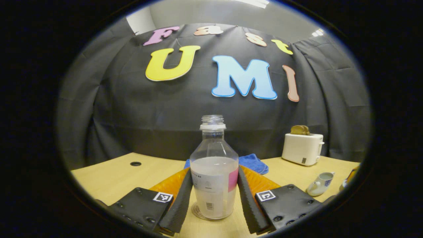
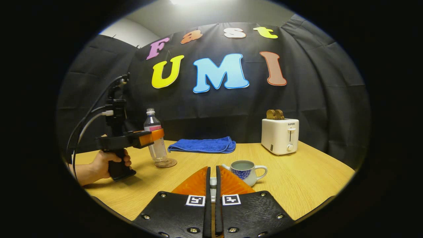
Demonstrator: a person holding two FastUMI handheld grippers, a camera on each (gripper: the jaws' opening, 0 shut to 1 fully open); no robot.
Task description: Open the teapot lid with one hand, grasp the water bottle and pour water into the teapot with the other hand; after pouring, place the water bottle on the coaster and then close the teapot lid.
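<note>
Currently left gripper (image 1: 214, 198) fingers flank the water bottle (image 1: 214, 172) on its coaster (image 2: 166, 163) near the table's (image 2: 297, 178) left edge; contact unclear. Right gripper (image 2: 212, 185) pinches the small lid (image 2: 213, 181), just before the open teapot (image 2: 246, 171) mid-table.

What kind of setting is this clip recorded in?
Likely a staged recording booth set up like a kitchen: a black cloth wall behind a wooden table, with a toaster and a teapot as props.

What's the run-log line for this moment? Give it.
water bottle: upright on coaster | left hand-held gripper: flanks it, grip unclear | right hand-held gripper: shut on lid | teapot: open, holds water
</note>
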